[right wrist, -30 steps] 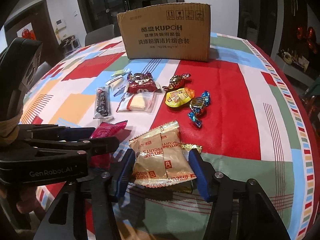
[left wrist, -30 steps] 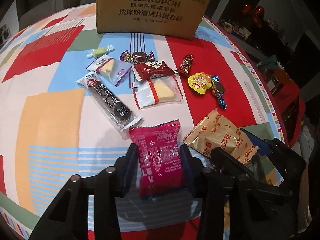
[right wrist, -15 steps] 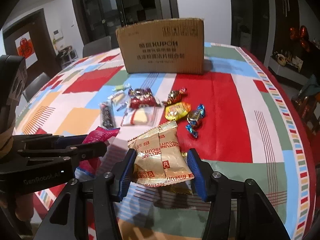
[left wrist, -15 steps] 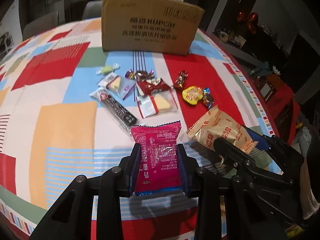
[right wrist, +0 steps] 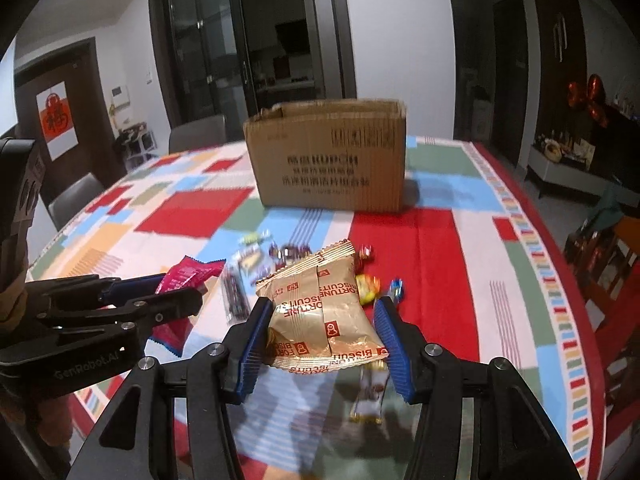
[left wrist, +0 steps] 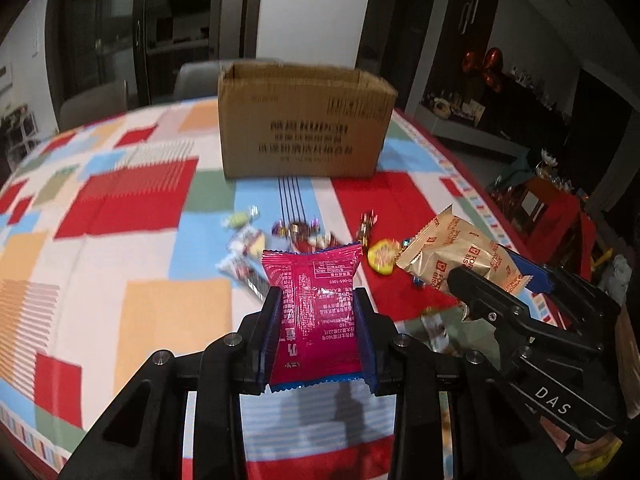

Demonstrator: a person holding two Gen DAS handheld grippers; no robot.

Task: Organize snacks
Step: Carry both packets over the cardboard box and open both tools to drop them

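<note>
A: What does the left camera see?
B: The left tool [left wrist: 318, 330] is pinching a pink pack [left wrist: 316, 312], up off the surface [left wrist: 172, 312]. A brown box [left wrist: 302, 128] stands at the back, with blurry candies [left wrist: 296, 232] in front of it.

A: And the right camera?
B: The right tool [right wrist: 322, 338] is pinching a gold pack [right wrist: 320, 312], also up in the air. The left tool [right wrist: 132, 304] is beside it with the pink pack [right wrist: 188, 280]. The box [right wrist: 328, 160] is open on top.
</note>
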